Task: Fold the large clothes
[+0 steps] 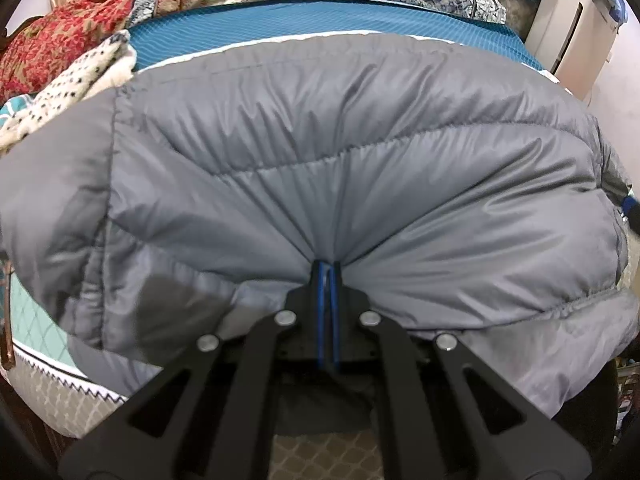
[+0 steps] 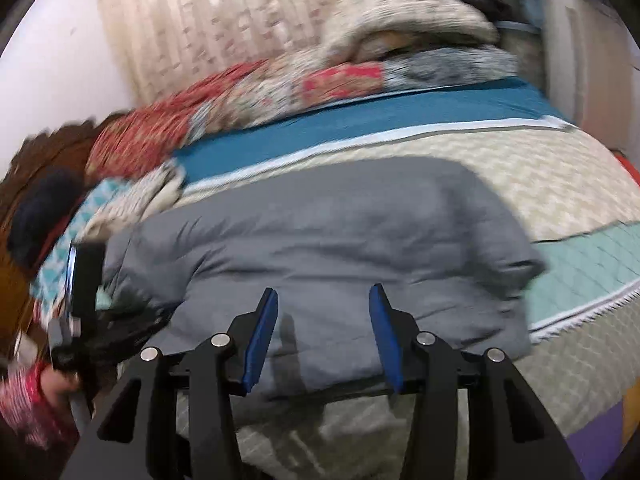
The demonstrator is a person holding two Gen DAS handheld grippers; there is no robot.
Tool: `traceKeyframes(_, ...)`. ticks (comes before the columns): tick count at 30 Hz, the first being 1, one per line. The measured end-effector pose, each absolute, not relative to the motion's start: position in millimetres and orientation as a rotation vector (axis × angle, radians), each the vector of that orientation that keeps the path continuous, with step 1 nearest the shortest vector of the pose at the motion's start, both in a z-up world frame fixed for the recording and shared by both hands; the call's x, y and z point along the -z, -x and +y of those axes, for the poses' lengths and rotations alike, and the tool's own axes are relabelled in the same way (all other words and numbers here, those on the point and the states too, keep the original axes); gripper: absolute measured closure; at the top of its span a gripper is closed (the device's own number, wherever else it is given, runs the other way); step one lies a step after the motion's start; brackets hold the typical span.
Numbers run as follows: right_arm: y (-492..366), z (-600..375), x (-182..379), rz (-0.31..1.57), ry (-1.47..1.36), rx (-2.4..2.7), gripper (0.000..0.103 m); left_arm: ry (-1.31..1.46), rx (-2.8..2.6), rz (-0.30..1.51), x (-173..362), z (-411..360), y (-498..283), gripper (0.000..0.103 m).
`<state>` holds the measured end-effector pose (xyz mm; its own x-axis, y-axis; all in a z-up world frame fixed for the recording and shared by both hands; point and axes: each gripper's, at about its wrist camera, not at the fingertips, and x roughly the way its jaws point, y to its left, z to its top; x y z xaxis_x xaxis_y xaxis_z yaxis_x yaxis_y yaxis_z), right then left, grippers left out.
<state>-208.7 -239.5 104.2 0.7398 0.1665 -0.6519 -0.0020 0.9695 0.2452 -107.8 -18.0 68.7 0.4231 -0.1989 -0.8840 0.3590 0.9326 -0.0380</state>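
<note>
The grey padded jacket (image 1: pixel 320 152) lies on the bed (image 2: pixel 560 184), and the left gripper (image 1: pixel 328 268) is clenched on a pinch of its near edge, while the right gripper (image 2: pixel 324 308) hangs released just above the cloth. To fold well, the right one should probably close on the same edge, so both sides lift evenly.

Bed (image 2: pixel 568 184) under everything: cream quilted cover, teal sheet (image 1: pixel 320 18) band beyond. Red floral quilt (image 1: pixel 80 20) heaped along far edge, ahead-left of left hand-held gripper. Spotted white cloth (image 1: pixel 76 80) just this side of it. Knit blanket (image 2: pixel 408 20) piled far ahead-right of right hand-held gripper. Curtain (image 2: pixel 208 20) behind, blurred.
</note>
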Motion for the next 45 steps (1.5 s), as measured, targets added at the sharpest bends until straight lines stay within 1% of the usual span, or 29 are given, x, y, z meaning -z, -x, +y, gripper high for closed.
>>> traceKeyframes(3, 198.3, -226.7, -89.9, 0.787, -0.198, -0.103, 0.025, -0.173, 0.346, 1.078, -68.4, -19.3, 109.1, 0.099)
traceKeyframes(9, 188.7, -231.4, -70.0, 0.838, -0.217, -0.11, 0.026, -0.19, 0.338, 1.07, -67.9, -21.1, 110.1, 0.099)
traceKeyframes(22, 176.6, -235.1, -43.3, 0.864, -0.247, -0.129, 0.026, -0.232, 0.335, 1.056, -67.0, -23.2, 110.4, 0.1)
traceKeyframes(25, 177.1, -235.6, -47.7, 0.879, -0.244, -0.134, 0.026, -0.193, 0.369, 1.058, -86.1, -14.5, 111.6, 0.1)
traceKeyframes(28, 184.2, -241.1, -62.6, 0.895, -0.27, -0.156, 0.026, -0.154, 0.399, 0.926, -128.8, 9.0, 116.5, 0.1)
traceKeyframes(31, 201.5, -258.2, -94.7, 0.799, -0.308, -0.181, 0.026, -0.115, 0.324, 0.837, -163.1, 46.7, 104.0, 0.099)
traceKeyframes(32, 207.0, -268.1, -109.3, 0.75, -0.313, -0.17, 0.026, -0.083, 0.268, 0.822, -172.4, 67.6, 92.8, 0.093)
traceKeyframes(33, 210.7, -280.2, -123.5, 0.703, -0.317, -0.141, 0.026, -0.063, 0.224, 0.819, -175.3, 82.4, 84.0, 0.081)
traceKeyframes(34, 212.1, -290.6, -131.9, 0.676, -0.32, -0.113, 0.026, -0.049, 0.152, 0.824, -175.8, 98.7, 72.8, 0.051)
traceKeyframes(35, 211.2, -304.0, -140.1, 0.653, -0.329, -0.076, 0.026, -0.033, 0.086, 0.847, -171.8, 114.6, 60.0, 0.029)
traceKeyframes(37, 204.3, -332.0, -146.1, 0.646, -0.354, 0.0, 0.027, 0.009, 0.069, 0.896, -160.0, 133.4, 43.3, 0.029)
traceKeyframes(39, 195.1, -357.0, -137.2, 0.677, -0.406, 0.047, 0.027, 0.028, 0.055, 0.943, -144.2, 142.8, 31.4, 0.031)
traceKeyframes(40, 192.1, -363.3, -131.1, 0.693, -0.431, 0.046, 0.026, 0.031, 0.074, 0.957, -137.0, 142.3, 29.3, 0.041)
traceKeyframes(41, 188.3, -369.2, -123.2, 0.717, -0.467, 0.042, 0.024, 0.035, 0.097, 0.973, -130.5, 138.3, 29.5, 0.059)
traceKeyframes(42, 185.9, -372.9, -115.3, 0.735, -0.505, 0.035, 0.021, 0.043, 0.115, 0.995, -125.0, 134.6, 29.7, 0.07)
traceKeyframes(43, 184.4, -376.8, -104.9, 0.758, -0.556, 0.023, 0.014, 0.057, 0.136, 1.016, -120.7, 129.2, 31.6, 0.084)
traceKeyframes(44, 183.6, -377.1, -96.3, 0.778, -0.588, 0.013, 0.011, 0.069, 0.151, 1.03, -116.0, 126.4, 33.0, 0.089)
traceKeyframes(45, 182.9, -375.4, -87.6, 0.799, -0.613, 0.005, 0.01, 0.068, 0.159, 1.039, -111.9, 123.2, 35.0, 0.091)
